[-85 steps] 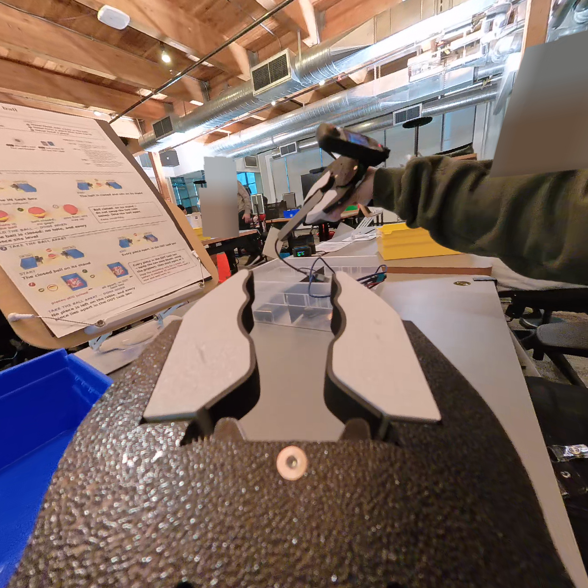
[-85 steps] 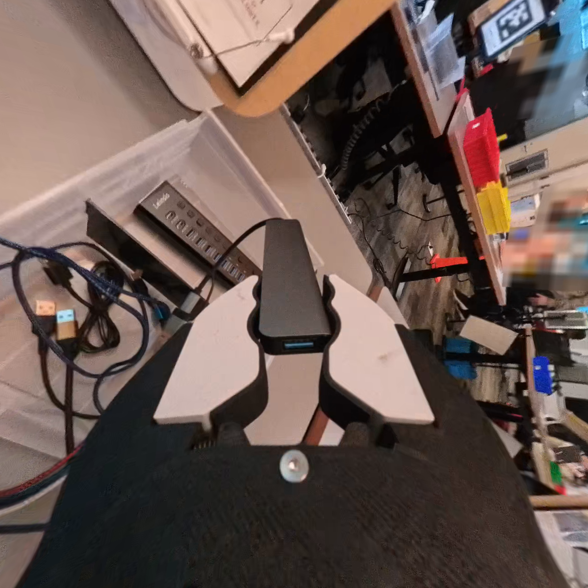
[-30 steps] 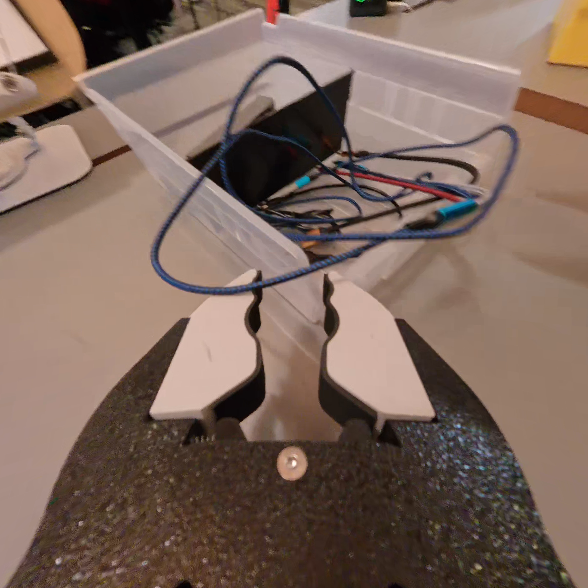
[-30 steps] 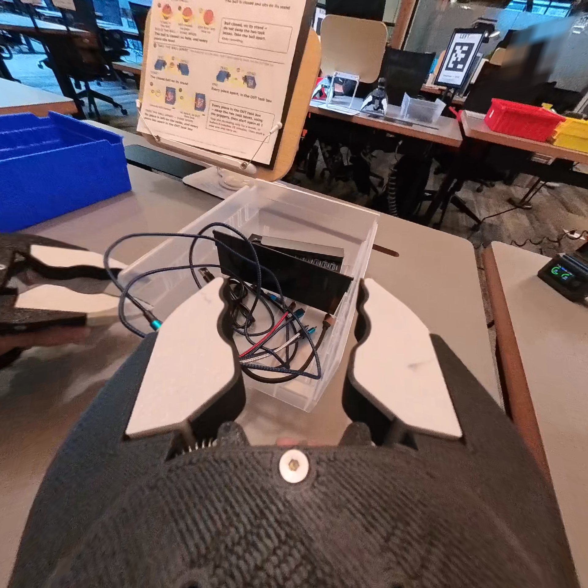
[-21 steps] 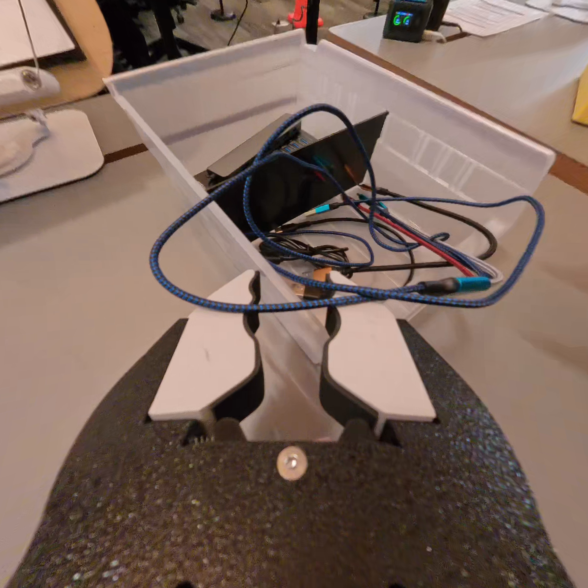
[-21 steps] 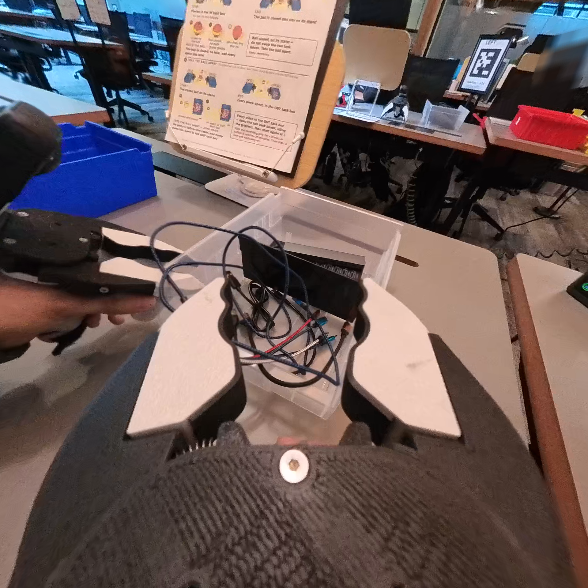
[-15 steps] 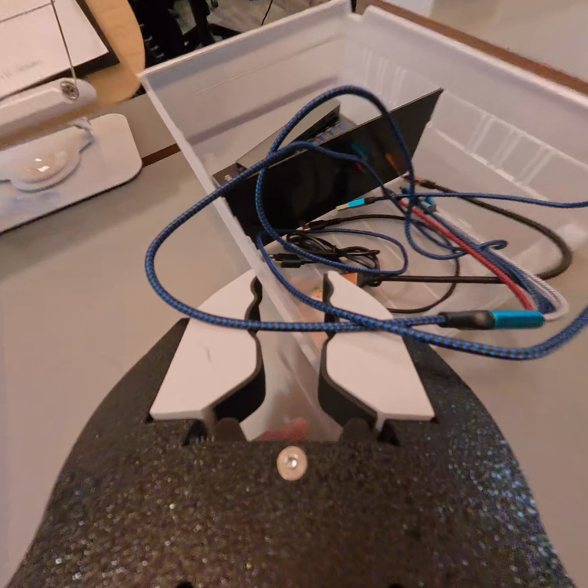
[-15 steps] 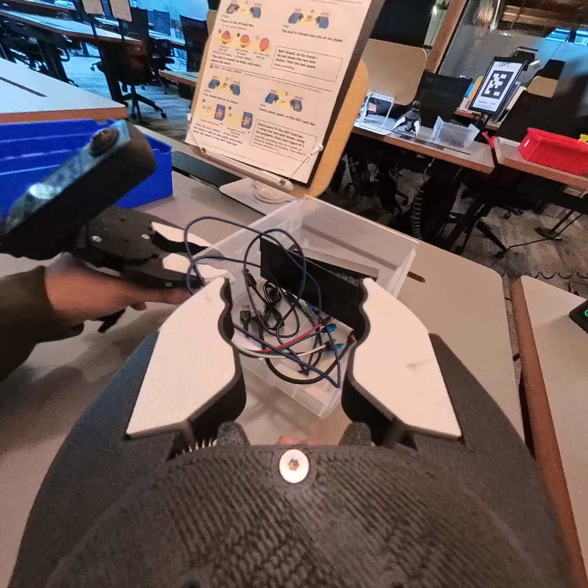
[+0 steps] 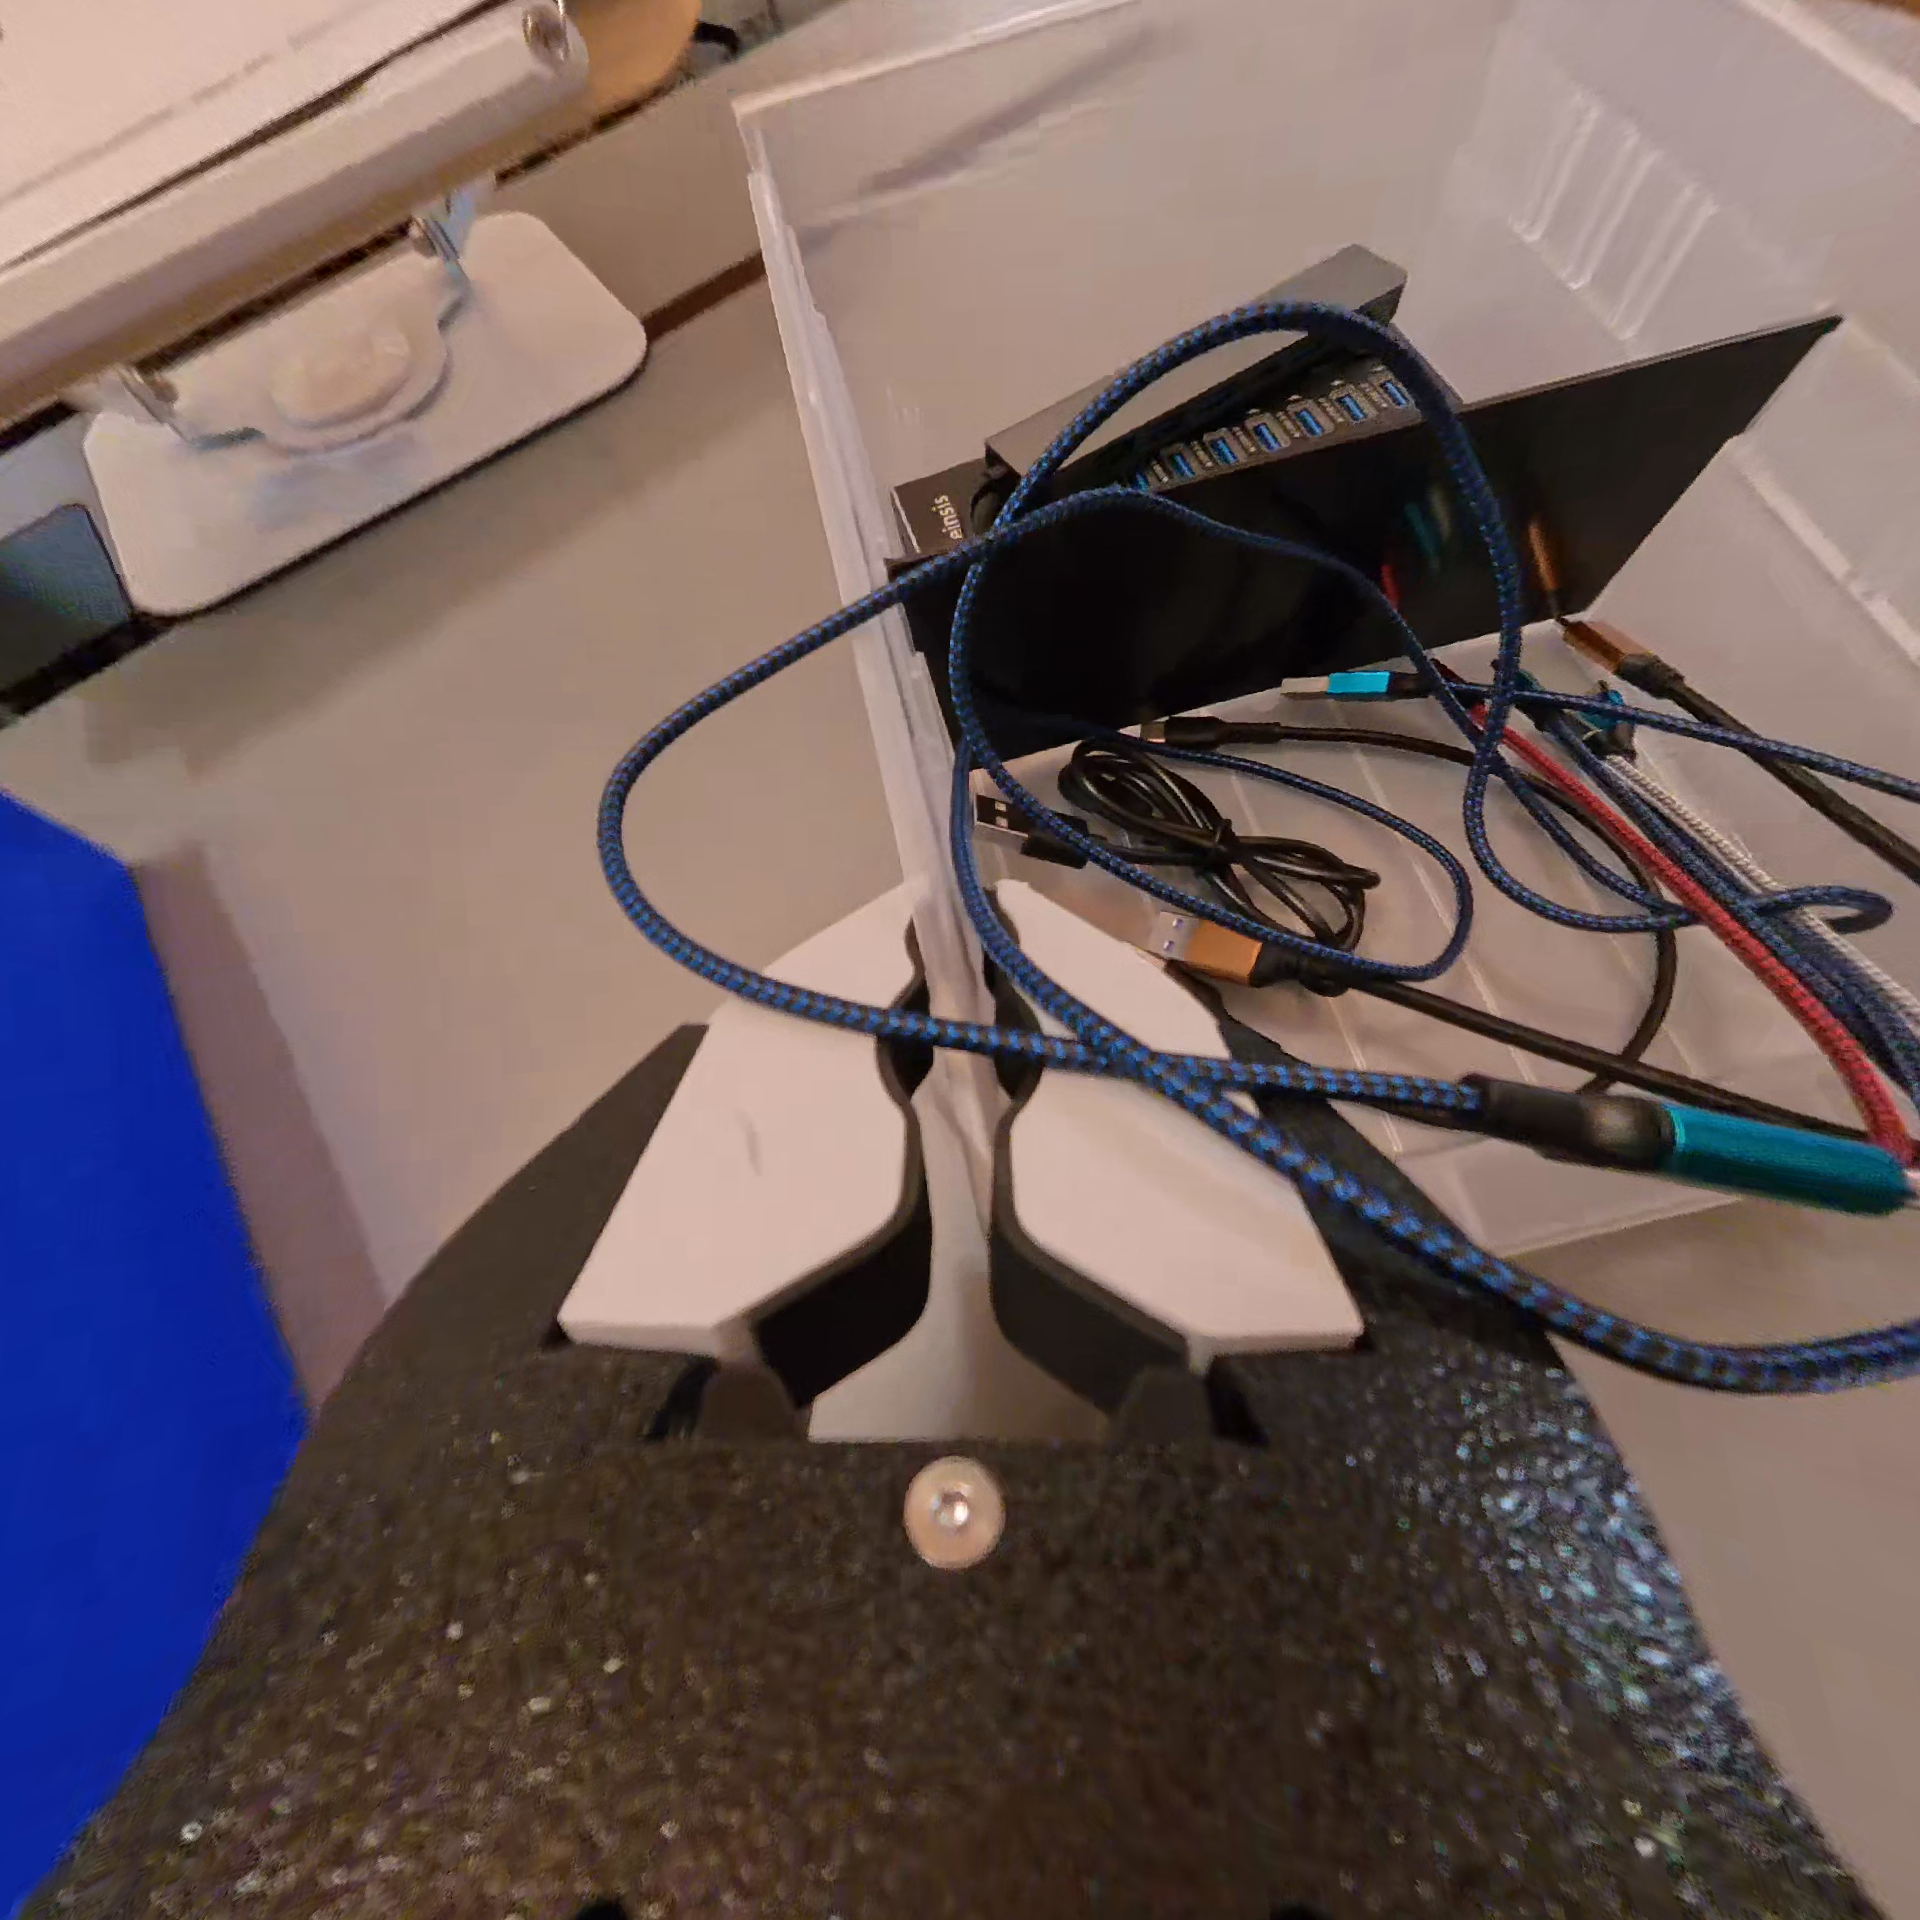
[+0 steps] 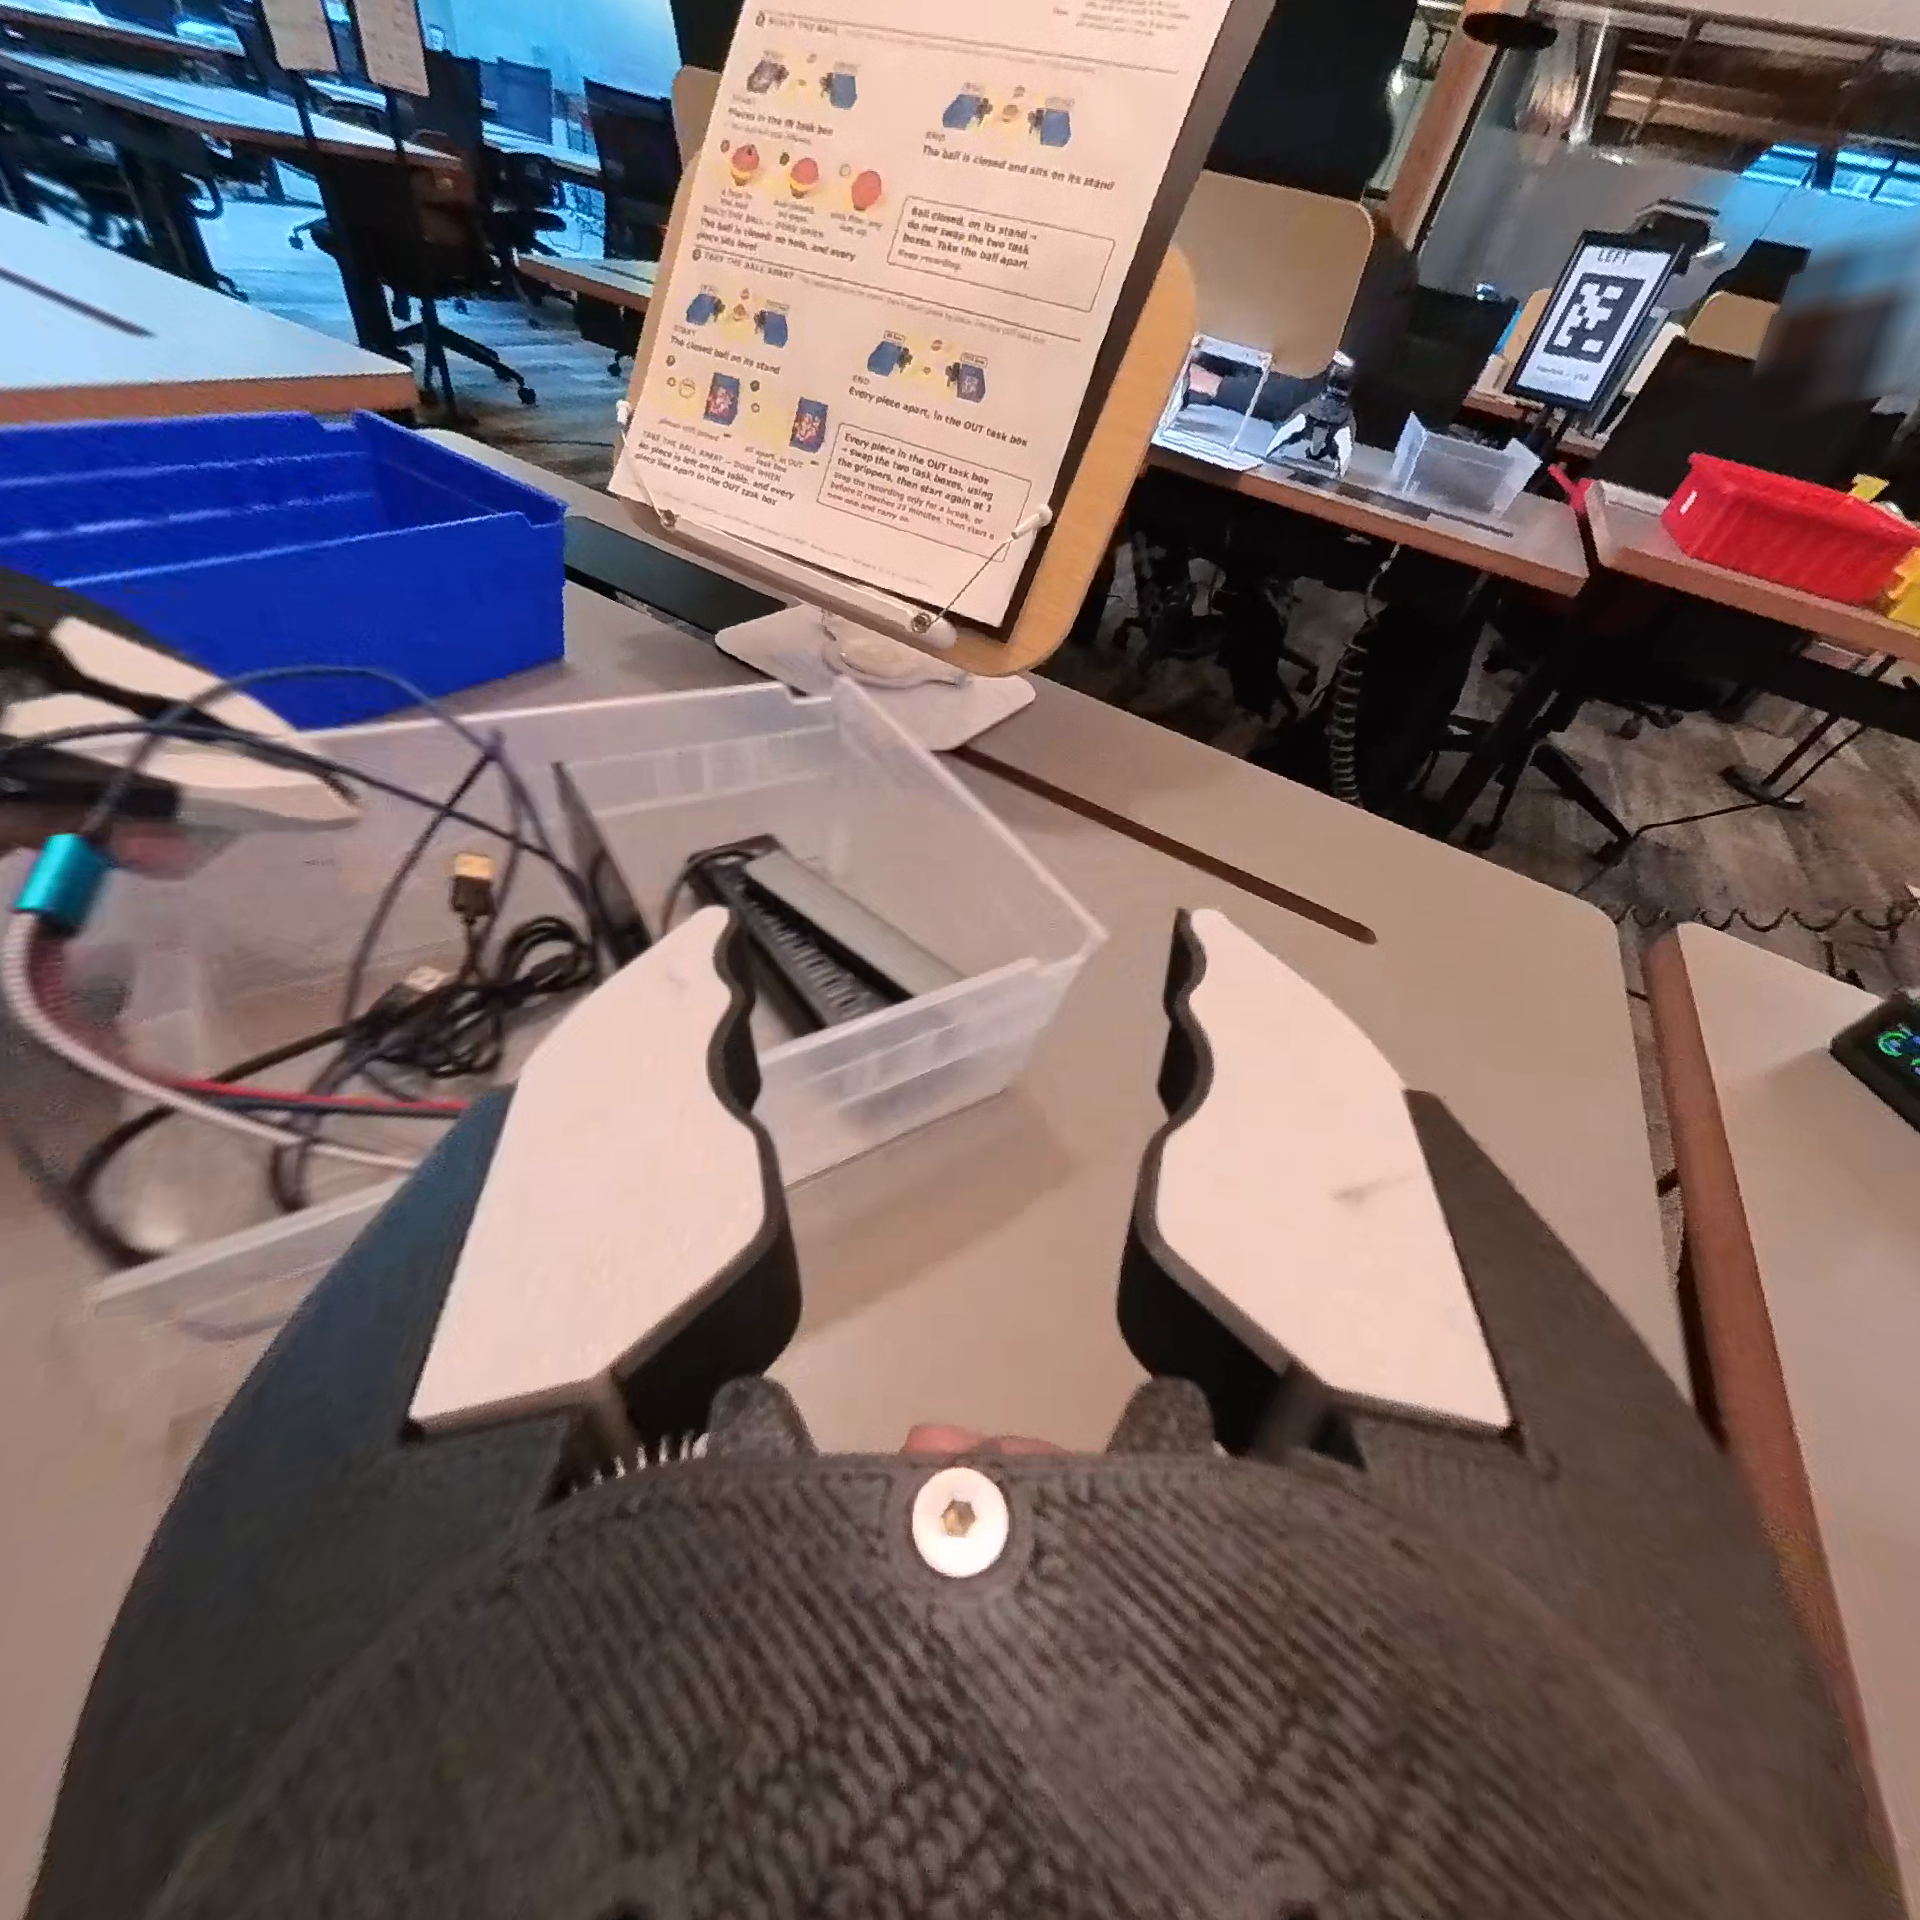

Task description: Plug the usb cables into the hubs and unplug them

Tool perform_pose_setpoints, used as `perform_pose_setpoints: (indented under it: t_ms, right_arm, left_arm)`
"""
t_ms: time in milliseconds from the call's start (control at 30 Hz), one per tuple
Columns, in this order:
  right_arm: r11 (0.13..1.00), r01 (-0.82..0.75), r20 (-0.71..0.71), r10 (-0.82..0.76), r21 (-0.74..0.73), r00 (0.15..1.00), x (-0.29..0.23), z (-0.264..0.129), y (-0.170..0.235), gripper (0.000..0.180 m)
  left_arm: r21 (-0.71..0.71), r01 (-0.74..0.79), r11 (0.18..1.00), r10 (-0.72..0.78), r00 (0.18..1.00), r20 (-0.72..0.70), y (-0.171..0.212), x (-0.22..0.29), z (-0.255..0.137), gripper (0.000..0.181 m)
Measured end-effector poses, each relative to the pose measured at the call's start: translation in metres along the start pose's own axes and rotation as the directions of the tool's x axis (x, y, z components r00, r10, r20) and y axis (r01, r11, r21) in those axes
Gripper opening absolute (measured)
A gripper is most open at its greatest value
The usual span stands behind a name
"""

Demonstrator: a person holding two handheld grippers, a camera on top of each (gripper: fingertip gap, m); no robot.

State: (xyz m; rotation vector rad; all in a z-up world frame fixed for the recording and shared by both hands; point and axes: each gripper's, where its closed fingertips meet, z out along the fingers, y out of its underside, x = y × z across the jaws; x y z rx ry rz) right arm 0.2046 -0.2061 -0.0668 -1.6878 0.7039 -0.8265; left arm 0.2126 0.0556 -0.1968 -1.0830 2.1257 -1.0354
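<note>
A clear plastic bin (image 9: 831, 436) holds a long black hub (image 9: 1247, 436) with blue ports behind a black divider panel (image 9: 1403, 540), plus several loose USB cables. My left gripper (image 9: 954, 909) straddles the bin's near wall and is shut on it. A blue braided cable (image 9: 727, 707) with a teal connector (image 9: 1766, 1153) loops over my left fingers. A gold USB plug (image 9: 1210, 940) lies just inside the wall. My right gripper (image 10: 951, 920) is open and empty, above the table at the bin's near corner (image 10: 987, 935). The hub (image 10: 821, 935) and left gripper (image 10: 177, 769) show there too.
A blue bin (image 10: 291, 540) stands at the back left, close to my left gripper (image 9: 104, 1247). A document stand (image 10: 914, 312) with a printed sheet stands behind the clear bin. A second table with a small lit device (image 10: 1881, 1049) adjoins on the right. The left gripper's tips are roughly 30 cm from the right gripper's.
My left gripper has moved onto the bin's wall and closed on it. The bin has swung round in the right wrist view. My right gripper, which earlier held a small hub, is open and empty.
</note>
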Motion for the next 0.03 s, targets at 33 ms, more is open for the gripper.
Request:
perform_pose_setpoints:
  t_ms: [33]
  right_arm:
    - [1.0,-0.008,0.004,0.008,-0.001,1.0,-0.0027,0.003,-0.0003,0.077]
  left_arm:
    - [-0.009,-0.013,1.0,0.012,1.0,-0.027,0.0142,-0.0015,-0.0202,0.006]
